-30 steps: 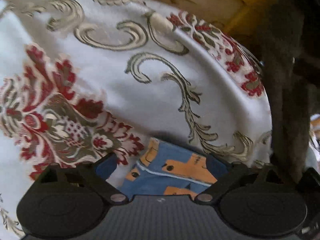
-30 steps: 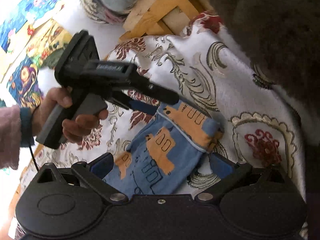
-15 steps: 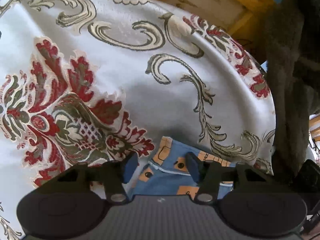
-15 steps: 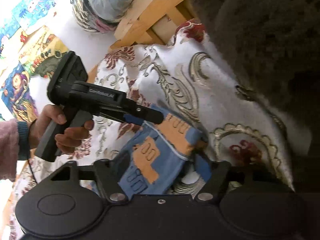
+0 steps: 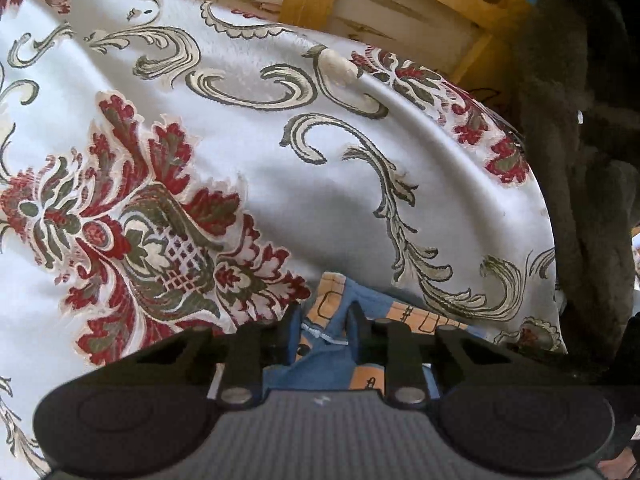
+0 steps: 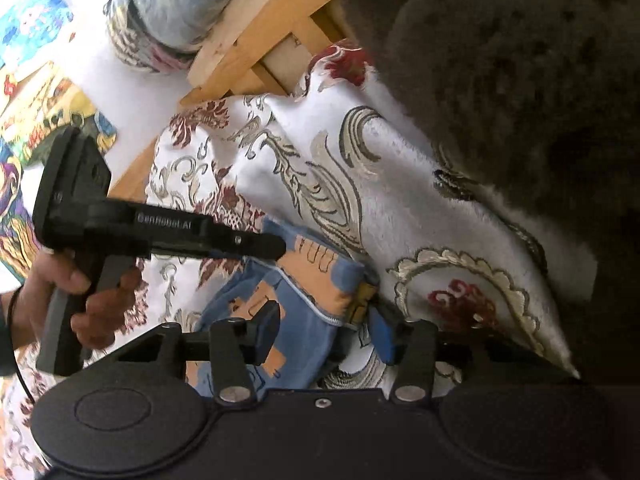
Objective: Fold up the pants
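Observation:
Small blue pants with orange print (image 6: 308, 280) lie bunched on a white tablecloth with red and gold flowers (image 6: 400, 208). In the left wrist view my left gripper (image 5: 323, 320) is shut on the pants' edge (image 5: 332, 364). That gripper also shows in the right wrist view (image 6: 276, 246), held in a hand, its tips on the pants' far corner. My right gripper (image 6: 324, 330) has its jaws closed in around the pants' near fold, the fabric bunched between them.
A dark fuzzy garment (image 6: 500, 80) fills the right side of both views, lying over the cloth's edge. A light wooden frame (image 5: 400, 8) stands behind the table. Colourful pictures (image 6: 36, 92) and a wrapped bundle (image 6: 172, 12) are at the far left.
Both grippers went from open to closed on the pants: the left on the far edge, the right on the near fold. The pants bunched up between them.

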The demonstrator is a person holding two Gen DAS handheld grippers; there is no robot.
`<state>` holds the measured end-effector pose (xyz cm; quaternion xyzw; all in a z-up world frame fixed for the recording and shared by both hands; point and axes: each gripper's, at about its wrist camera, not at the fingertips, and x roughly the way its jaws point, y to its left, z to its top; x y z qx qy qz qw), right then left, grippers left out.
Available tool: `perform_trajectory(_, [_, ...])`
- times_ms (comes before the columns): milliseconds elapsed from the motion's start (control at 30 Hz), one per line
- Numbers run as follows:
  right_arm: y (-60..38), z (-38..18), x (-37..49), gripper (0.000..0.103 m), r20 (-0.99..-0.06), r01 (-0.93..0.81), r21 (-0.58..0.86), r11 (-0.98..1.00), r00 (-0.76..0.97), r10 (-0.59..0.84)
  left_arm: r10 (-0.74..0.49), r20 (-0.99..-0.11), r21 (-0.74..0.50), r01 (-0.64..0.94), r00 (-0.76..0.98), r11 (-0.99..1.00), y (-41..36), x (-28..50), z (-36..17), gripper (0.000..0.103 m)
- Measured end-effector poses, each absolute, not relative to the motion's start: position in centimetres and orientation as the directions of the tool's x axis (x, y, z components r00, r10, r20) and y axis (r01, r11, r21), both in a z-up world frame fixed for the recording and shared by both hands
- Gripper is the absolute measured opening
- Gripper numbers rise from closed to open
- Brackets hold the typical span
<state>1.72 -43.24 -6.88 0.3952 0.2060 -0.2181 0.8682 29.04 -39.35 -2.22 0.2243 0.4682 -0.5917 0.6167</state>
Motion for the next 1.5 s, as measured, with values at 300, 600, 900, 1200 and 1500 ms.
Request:
perform_trajectory(300, [-43.5,-6.7,1.9,0.012,-0.542,0.557,0.575,0.599,0.808,-0.231,-0.521,-0.848,-0.241,0.944,-0.092,0.225,-39.4,28.6,-2.6,0.022])
perform_trajectory(600, [-41.6,-4.7,1.3,0.011,-0.490,0.526,0.491,0.694,0.826,-0.279,-0.617,-0.786,-0.257,0.932,-0.048,0.255,-35.9,25.8,0.2,0.018])
perform_trajectory(900, [-39.1,-2.9,1.1,0.011,-0.413,0.464,0.373,0.804,0.859,-0.304,-0.671,-0.740,-0.284,0.923,-0.039,0.260,-33.7,25.1,2.5,0.018])
perform_trajectory(1200, [-39.0,-3.2,1.2,0.011,-0.450,0.474,0.383,0.793,0.845,-0.288,-0.633,-0.771,-0.278,0.931,-0.070,0.236,-34.5,26.2,1.1,0.018])
perform_trajectory(1500, [-41.9,-5.7,1.3,0.026,-0.580,0.574,0.464,0.675,0.773,-0.258,-0.519,-0.844,-0.257,0.952,-0.138,0.164,-39.8,26.8,-2.2,0.029])
